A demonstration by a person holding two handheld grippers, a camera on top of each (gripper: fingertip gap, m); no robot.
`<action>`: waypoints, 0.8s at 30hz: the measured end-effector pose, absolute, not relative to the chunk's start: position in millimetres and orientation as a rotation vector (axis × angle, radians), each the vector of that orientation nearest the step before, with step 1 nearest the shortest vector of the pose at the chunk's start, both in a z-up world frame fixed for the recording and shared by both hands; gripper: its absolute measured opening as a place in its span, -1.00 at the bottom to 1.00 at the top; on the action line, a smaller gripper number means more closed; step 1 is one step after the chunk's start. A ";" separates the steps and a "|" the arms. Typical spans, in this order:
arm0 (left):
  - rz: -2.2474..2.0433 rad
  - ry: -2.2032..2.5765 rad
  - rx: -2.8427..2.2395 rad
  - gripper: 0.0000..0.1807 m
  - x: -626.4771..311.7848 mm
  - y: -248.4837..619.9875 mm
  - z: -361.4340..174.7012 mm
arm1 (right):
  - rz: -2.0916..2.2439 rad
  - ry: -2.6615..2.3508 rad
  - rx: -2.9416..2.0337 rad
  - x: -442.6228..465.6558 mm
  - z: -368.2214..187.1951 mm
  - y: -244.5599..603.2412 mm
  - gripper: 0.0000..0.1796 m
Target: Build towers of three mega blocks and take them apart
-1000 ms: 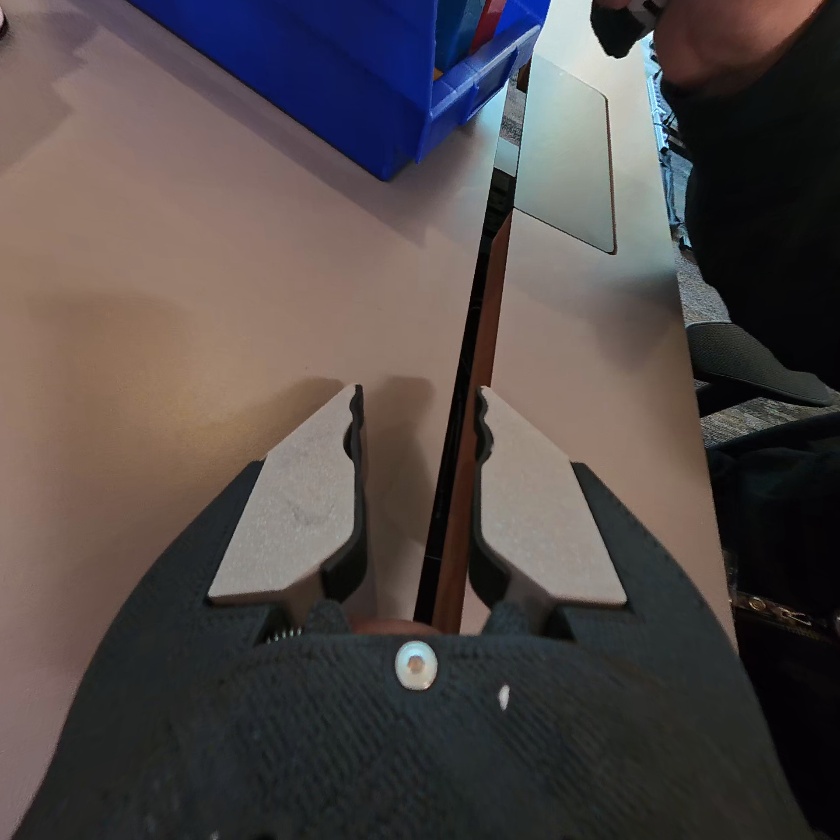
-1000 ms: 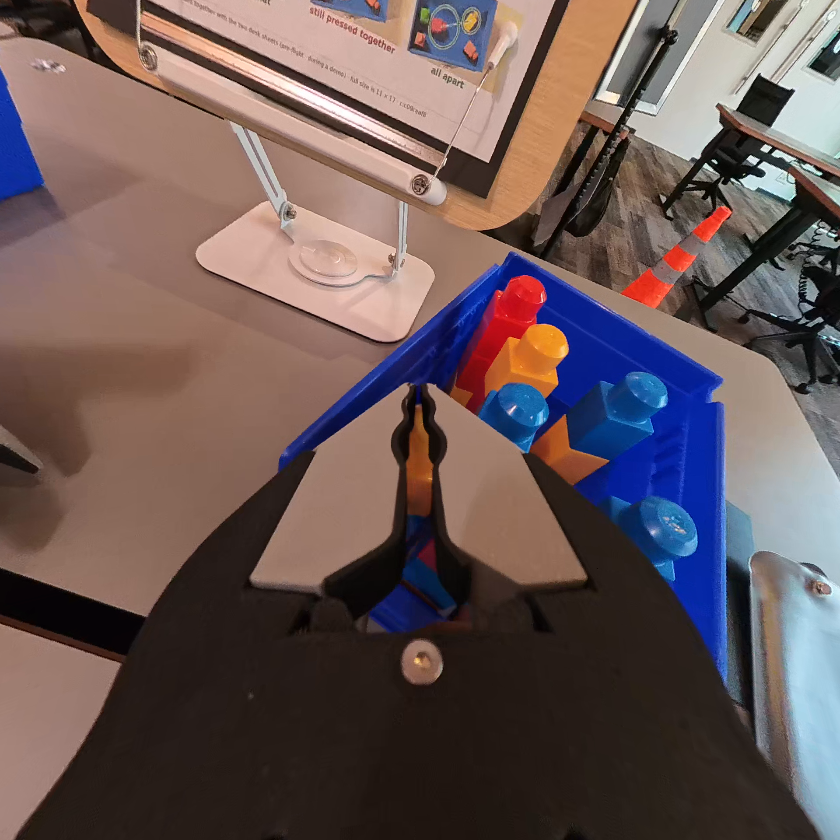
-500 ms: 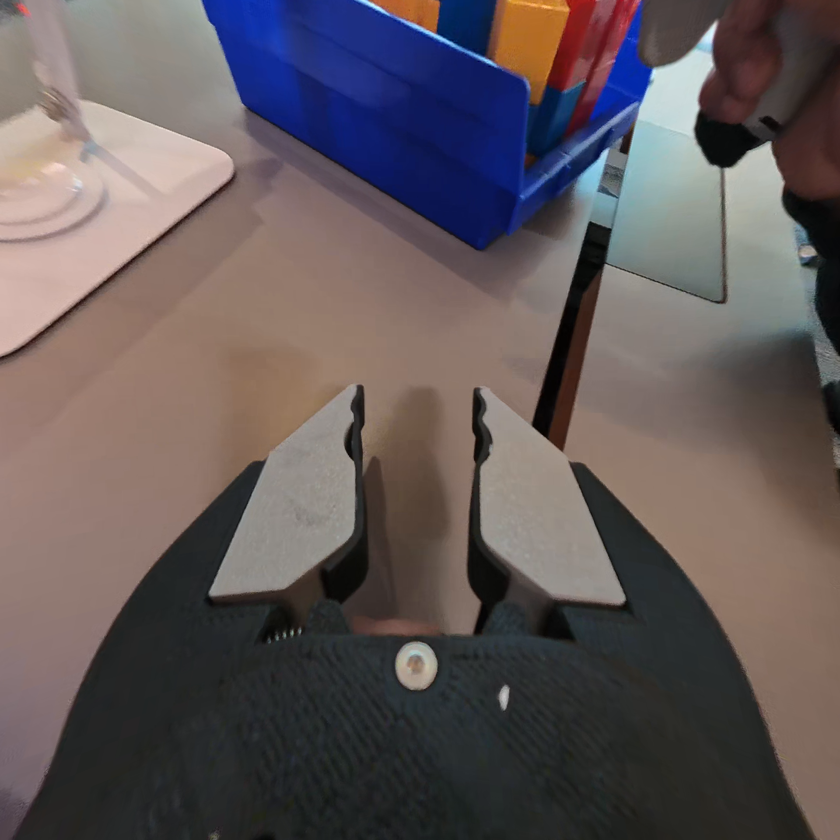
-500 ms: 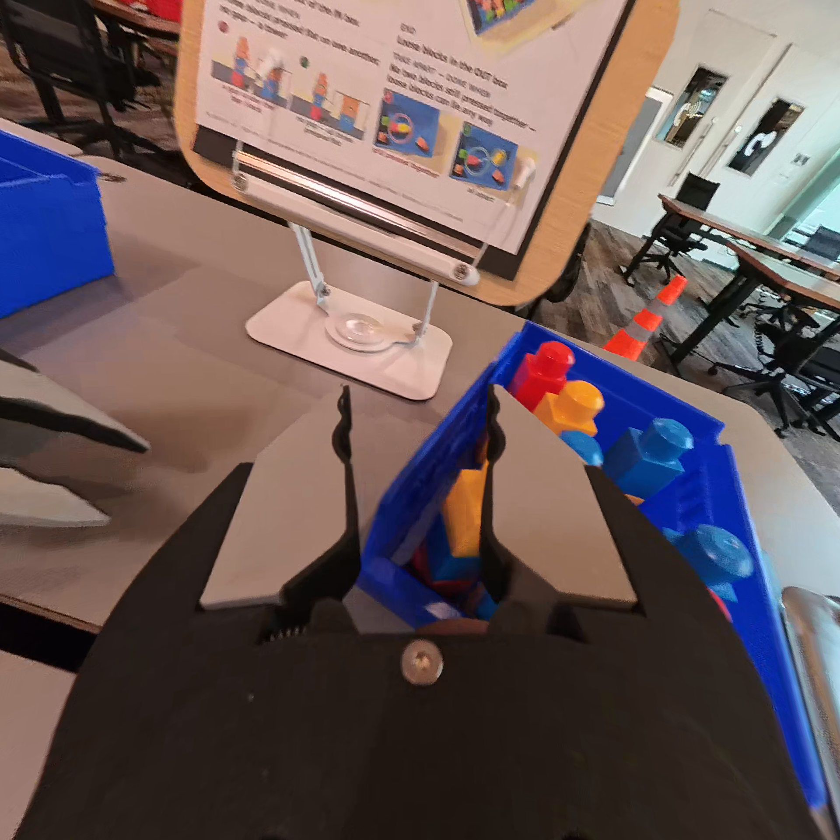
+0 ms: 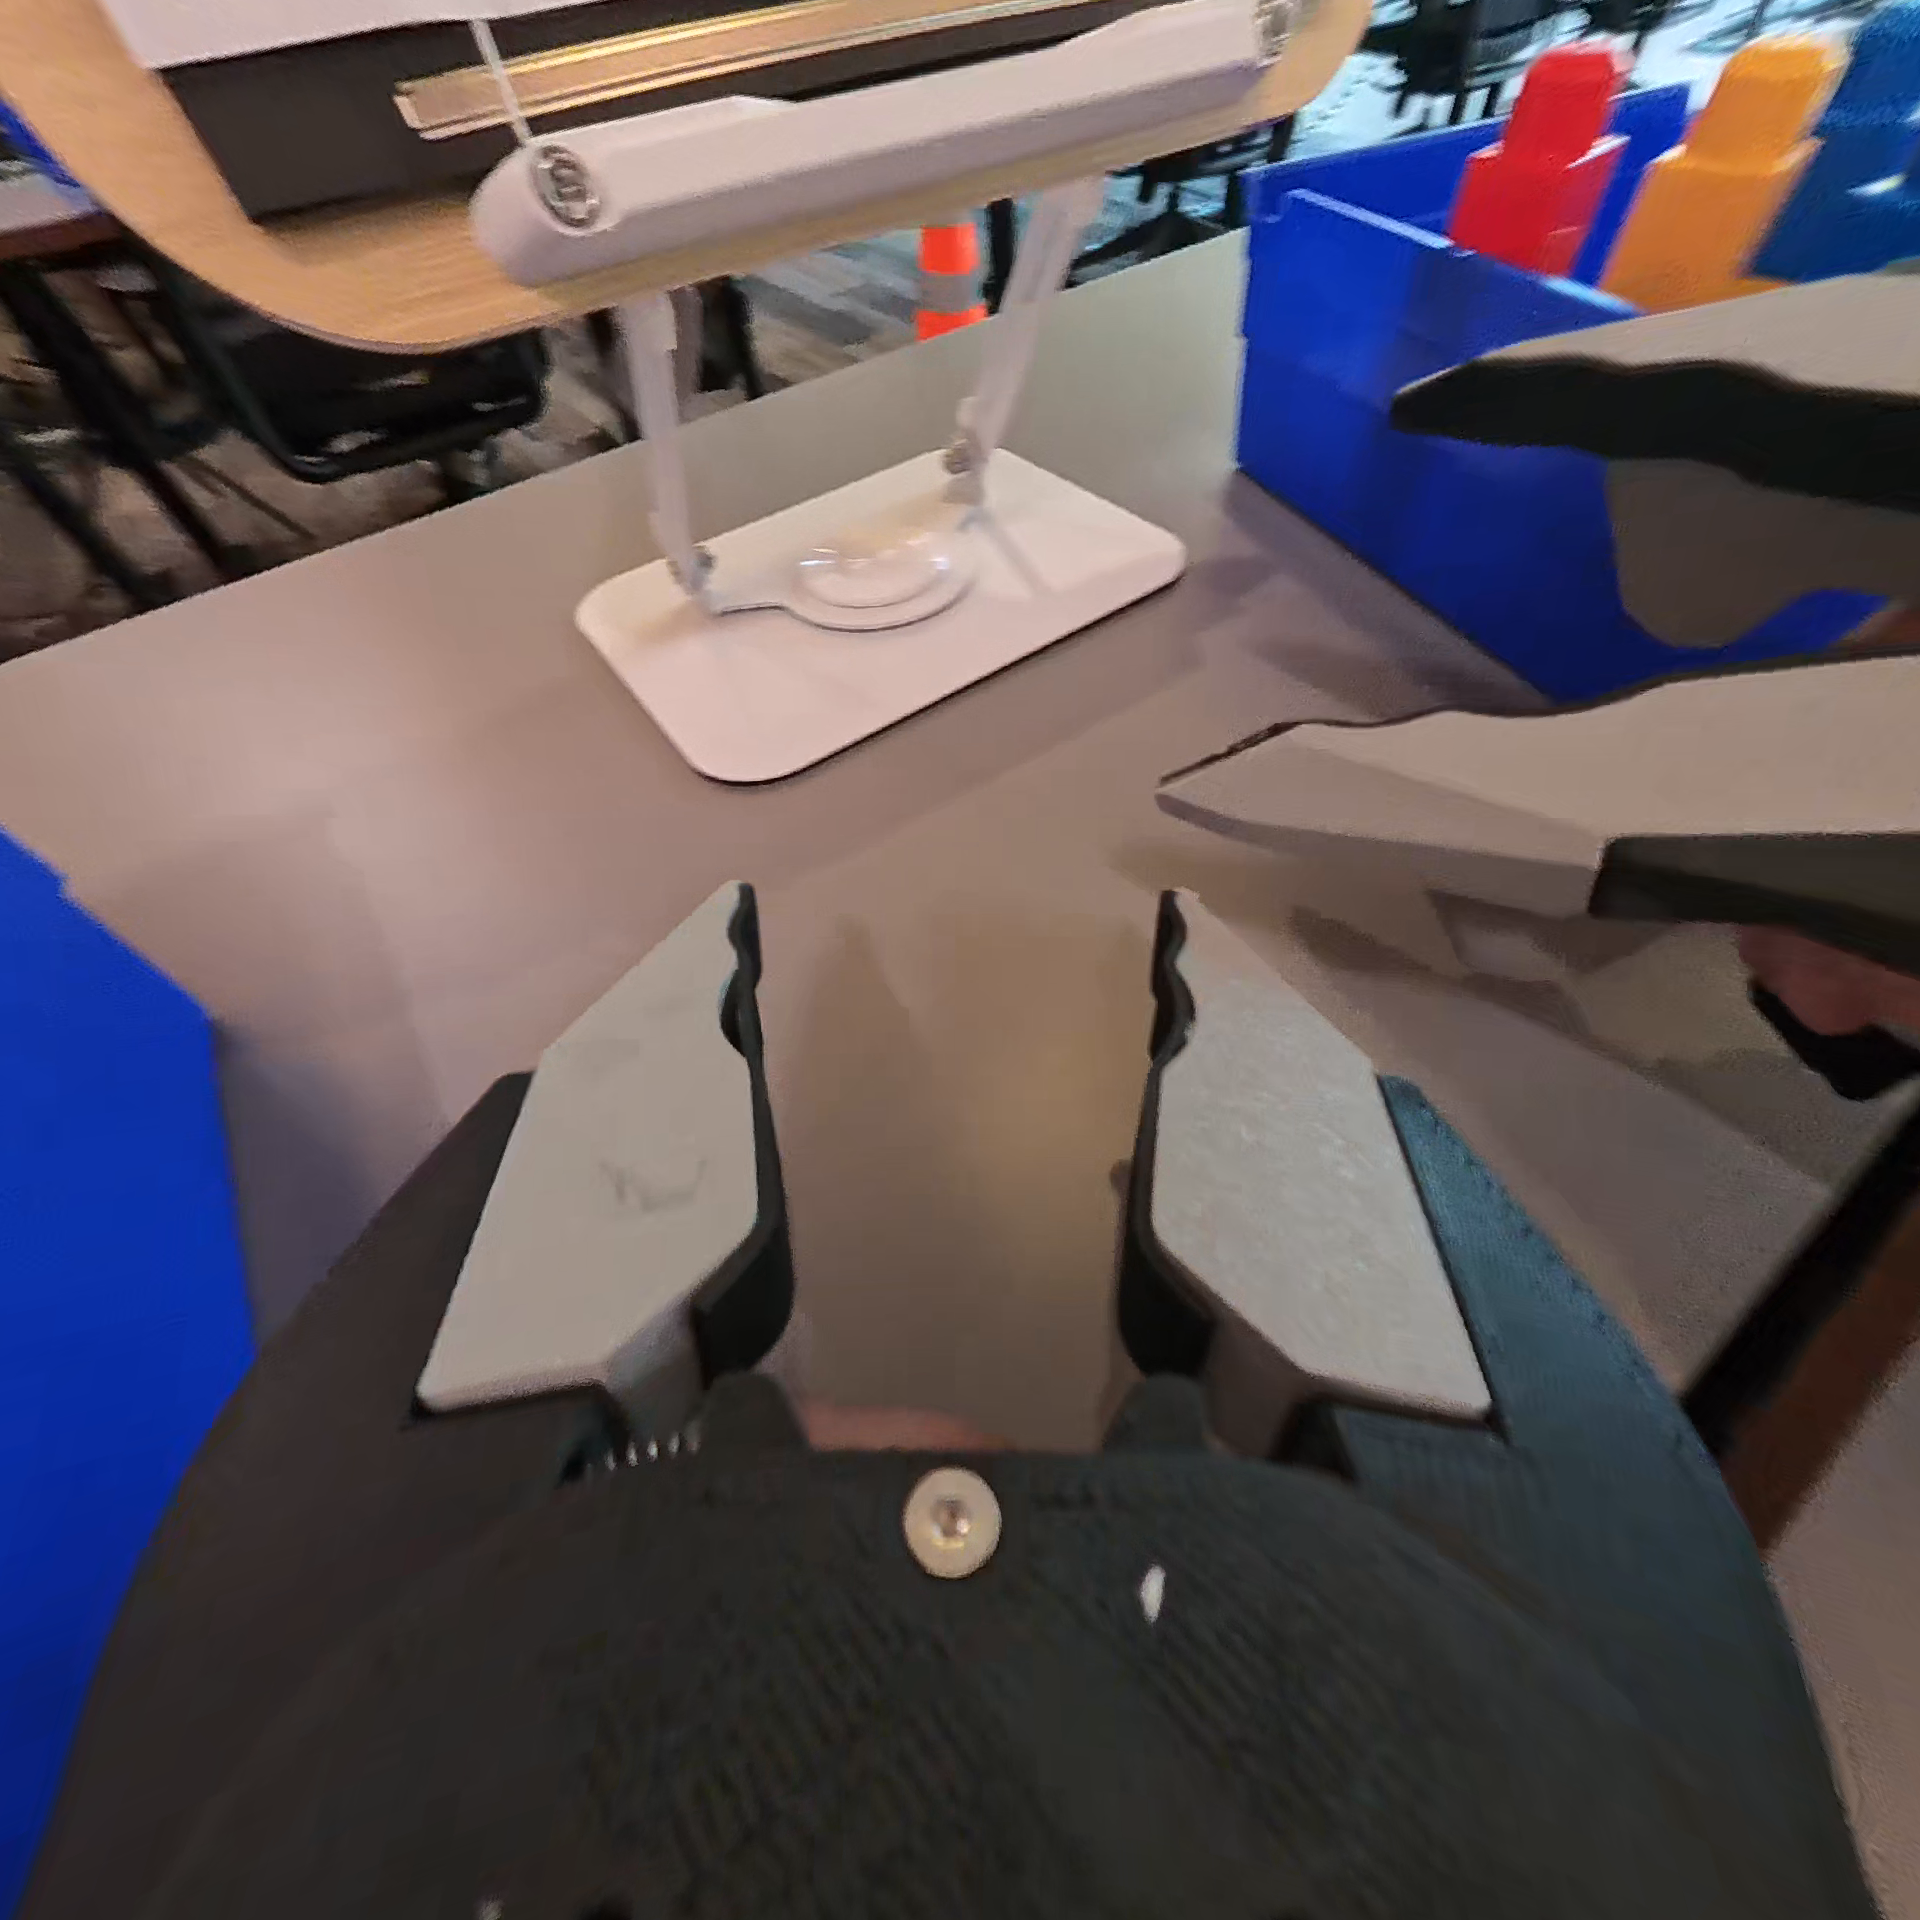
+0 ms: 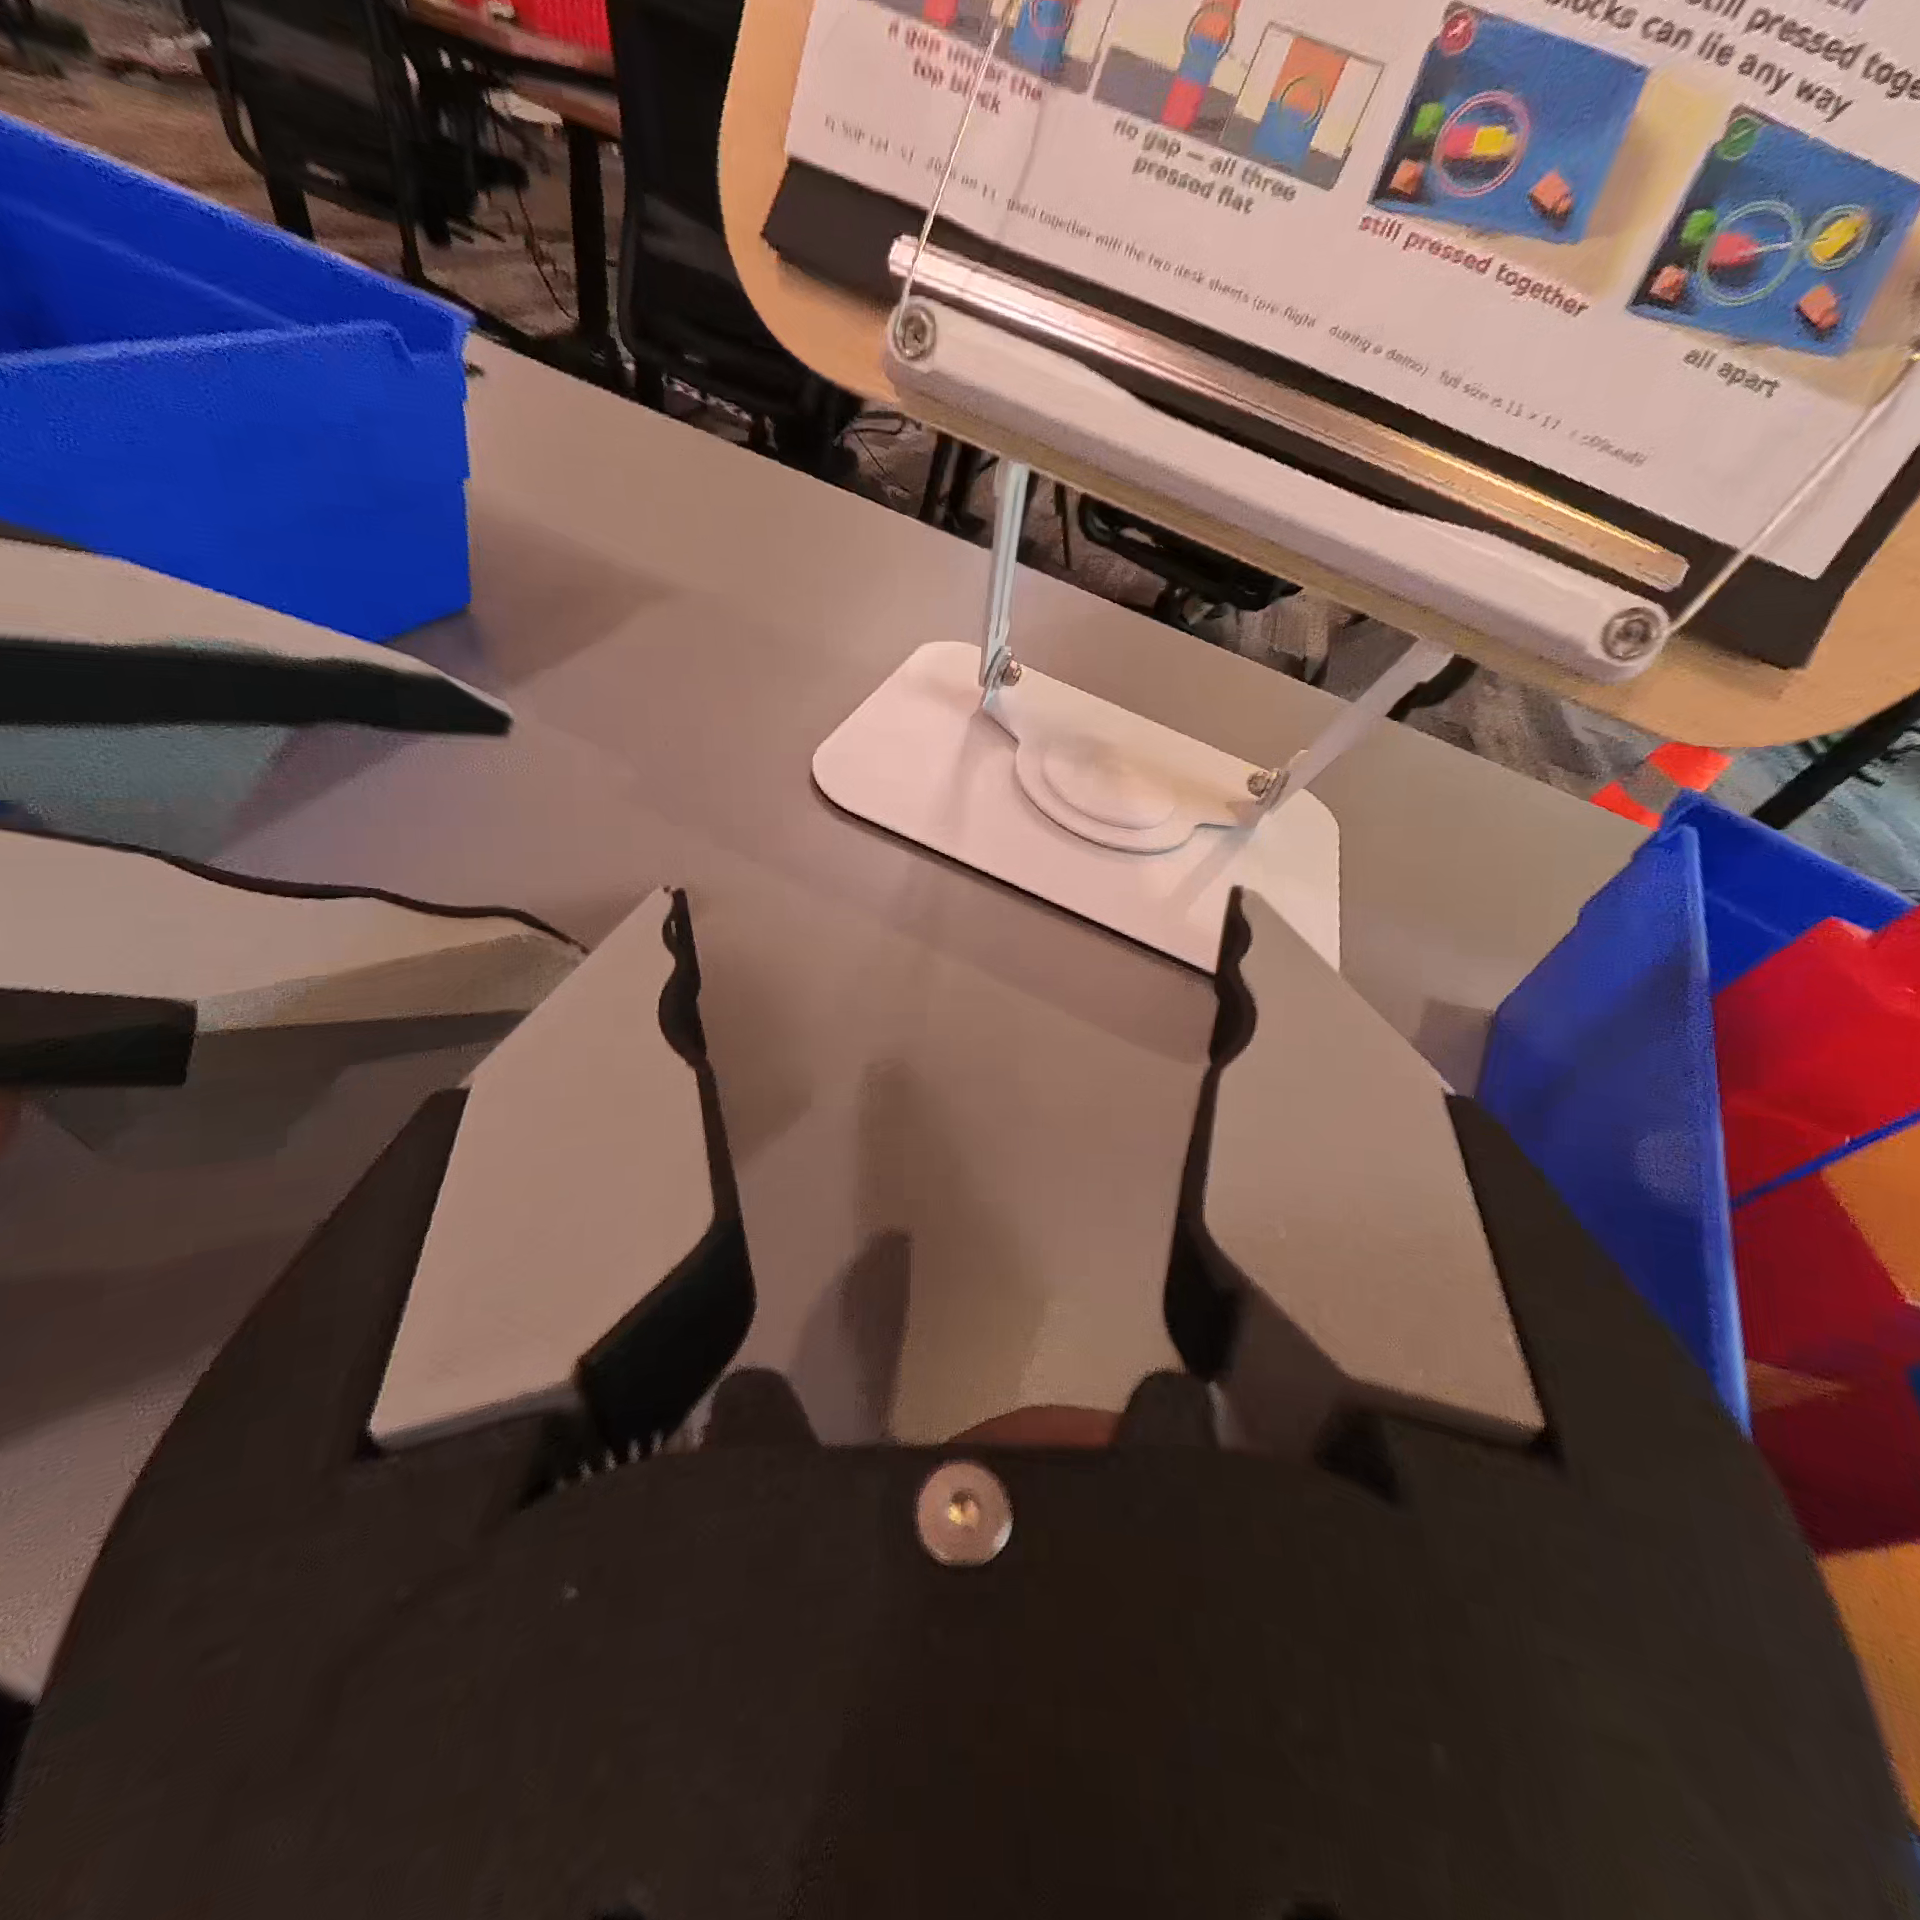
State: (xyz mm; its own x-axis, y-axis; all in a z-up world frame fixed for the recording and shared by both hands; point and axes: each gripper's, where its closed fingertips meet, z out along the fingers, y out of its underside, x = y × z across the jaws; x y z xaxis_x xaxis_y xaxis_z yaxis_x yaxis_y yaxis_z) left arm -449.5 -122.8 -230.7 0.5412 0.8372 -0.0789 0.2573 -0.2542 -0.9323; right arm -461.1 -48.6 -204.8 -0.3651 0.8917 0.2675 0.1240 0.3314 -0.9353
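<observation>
My left gripper (image 5: 956,914) is open and empty above the bare grey table (image 5: 416,748). My right gripper (image 6: 951,920) is open and empty over the same table; it also shows at the right of the left wrist view (image 5: 1621,748). A blue bin (image 5: 1382,436) at the right holds red (image 5: 1548,156), orange (image 5: 1735,177) and blue mega blocks standing upright. In the right wrist view that bin's wall (image 6: 1610,1091) is just right of my right gripper, with red and orange blocks (image 6: 1829,1081) inside. The left gripper's fingers (image 6: 208,686) show at that view's left edge.
A white stand (image 5: 883,623) holding a wooden instruction board (image 6: 1351,260) stands ahead of both grippers. A second blue bin (image 6: 229,457) is at the far left, its contents hidden. The table's far edge lies beyond, with chairs and an orange cone (image 5: 951,270).
My right gripper opened, left the orange block in the bin and swung left to the table. My left gripper turned left from the table seam toward the stand and opened wider.
</observation>
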 end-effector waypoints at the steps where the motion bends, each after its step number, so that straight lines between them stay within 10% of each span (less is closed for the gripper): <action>1: 0.768 -0.920 -1.787 -0.17 -452.2 -125.6 -232.1 | 1.109 -1.736 -0.898 -464.0 -207.7 -49.4 0.09; 24: 0.832 -1.012 -1.709 -0.20 -452.9 -140.4 -233.3 | 1.301 -1.822 -1.029 -453.5 -226.6 -56.0 0.06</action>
